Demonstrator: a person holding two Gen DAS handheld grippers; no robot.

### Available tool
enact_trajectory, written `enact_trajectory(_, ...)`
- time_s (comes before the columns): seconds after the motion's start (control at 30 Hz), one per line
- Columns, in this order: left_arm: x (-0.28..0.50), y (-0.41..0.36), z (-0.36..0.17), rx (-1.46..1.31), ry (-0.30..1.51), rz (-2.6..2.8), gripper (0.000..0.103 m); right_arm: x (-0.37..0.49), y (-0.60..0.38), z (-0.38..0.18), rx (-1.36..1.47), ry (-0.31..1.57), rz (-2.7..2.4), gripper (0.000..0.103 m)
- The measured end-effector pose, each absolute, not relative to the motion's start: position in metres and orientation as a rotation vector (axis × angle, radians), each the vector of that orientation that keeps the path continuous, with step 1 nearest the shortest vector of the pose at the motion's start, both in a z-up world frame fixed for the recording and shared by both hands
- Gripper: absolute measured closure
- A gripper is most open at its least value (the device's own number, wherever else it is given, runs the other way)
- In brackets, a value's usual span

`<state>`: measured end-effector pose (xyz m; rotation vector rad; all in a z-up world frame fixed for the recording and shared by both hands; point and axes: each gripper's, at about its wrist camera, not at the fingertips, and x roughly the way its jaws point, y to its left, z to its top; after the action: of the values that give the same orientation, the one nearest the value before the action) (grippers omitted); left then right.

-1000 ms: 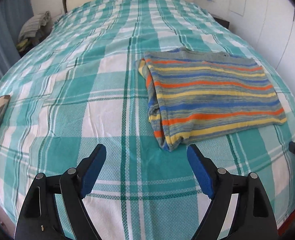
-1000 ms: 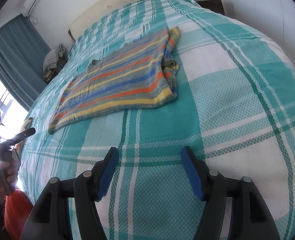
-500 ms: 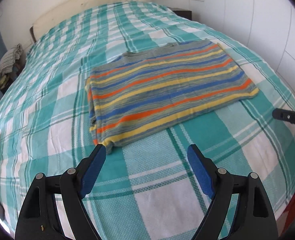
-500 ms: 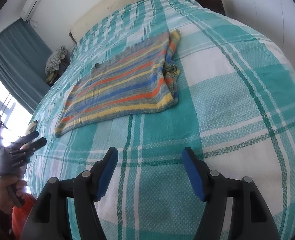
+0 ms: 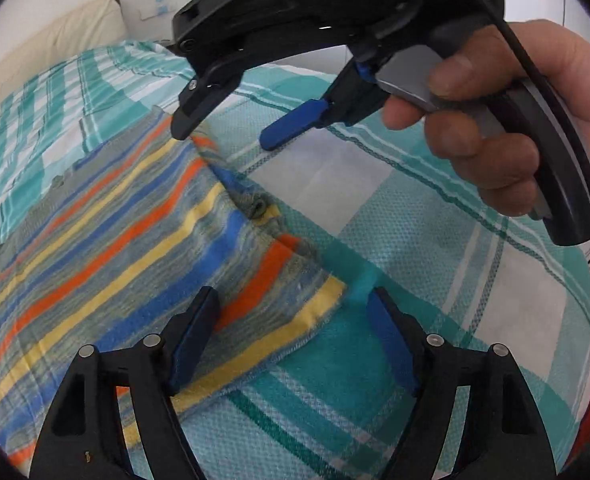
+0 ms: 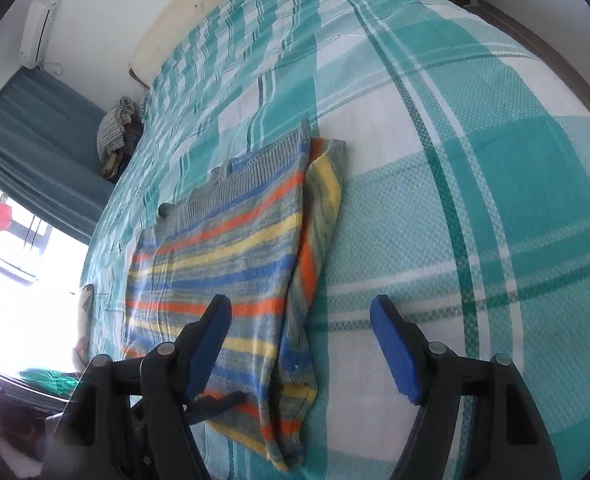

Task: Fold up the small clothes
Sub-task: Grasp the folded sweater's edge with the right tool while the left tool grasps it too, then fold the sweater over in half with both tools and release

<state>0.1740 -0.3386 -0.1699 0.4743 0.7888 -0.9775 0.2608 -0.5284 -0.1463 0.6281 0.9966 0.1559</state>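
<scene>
Grippers now over the striped sweater (image 5: 135, 248) on the plaid bed (image 5: 375, 208), no longer well short of it — left gripper (image 5: 291, 320) closing around its yellow-hemmed corner, unclamped; right gripper (image 6: 301, 334) opening, empty — next fold seemingly imminent.

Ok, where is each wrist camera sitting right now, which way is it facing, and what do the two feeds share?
Left wrist: on the left gripper, angled down at the striped garment corner between its closing jaws, untouched; the right gripper and the hand holding it show ahead.
Right wrist: on the right gripper, angled down along the garment's folded edge on the checked bedspread; its jaws are opening, gripping nothing.
Shared: the garment and bedspread.
</scene>
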Motion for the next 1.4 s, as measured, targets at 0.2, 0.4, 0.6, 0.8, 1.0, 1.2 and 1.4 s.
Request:
enact_trajectory(0.2, 0.193, -0.315, -0.155, 0.267, 0.808, -0.942, 0.096, 0.328, -0.524, -0.154, 0.642, 1.037, 0.09, 0.095)
enact_trajectory(0.4, 0.206, -0.196, -0.112, -0.127, 0.778, -0.808, 0.096, 0.336, -0.455, -0.092, 0.573, 0.893, 0.22, 0.095)
enact_trajectory(0.6, 0.222, -0.074, -0.112, -0.36, 0.791, -0.597, 0.096, 0.372, -0.326, -0.073, 0.471, 0.897, 0.401, 0.095)
enact_trajectory(0.8, 0.229, -0.022, -0.144, -0.369, 0.856, -0.452, 0.095, 0.399, -0.211, -0.115, 0.397, 0.98, 0.505, 0.09)
enact_trajectory(1.0, 0.223, 0.024, -0.165, -0.376, 0.935, -0.344, 0.039, 0.377, -0.209, -0.133, 0.5, 0.99, 0.474, 0.068)
enact_trajectory(1.2, 0.214, 0.015, -0.146, -0.334, 0.869, -0.437, 0.023, 0.286, -0.262, -0.098, 0.252, 0.875, 0.363, 0.068)
enact_trajectory(1.4, 0.261, -0.021, -0.186, -0.188, 1.045, -0.312, 0.023, 0.233, -0.257, -0.172, 0.208, 1.107, 0.401, 0.06)
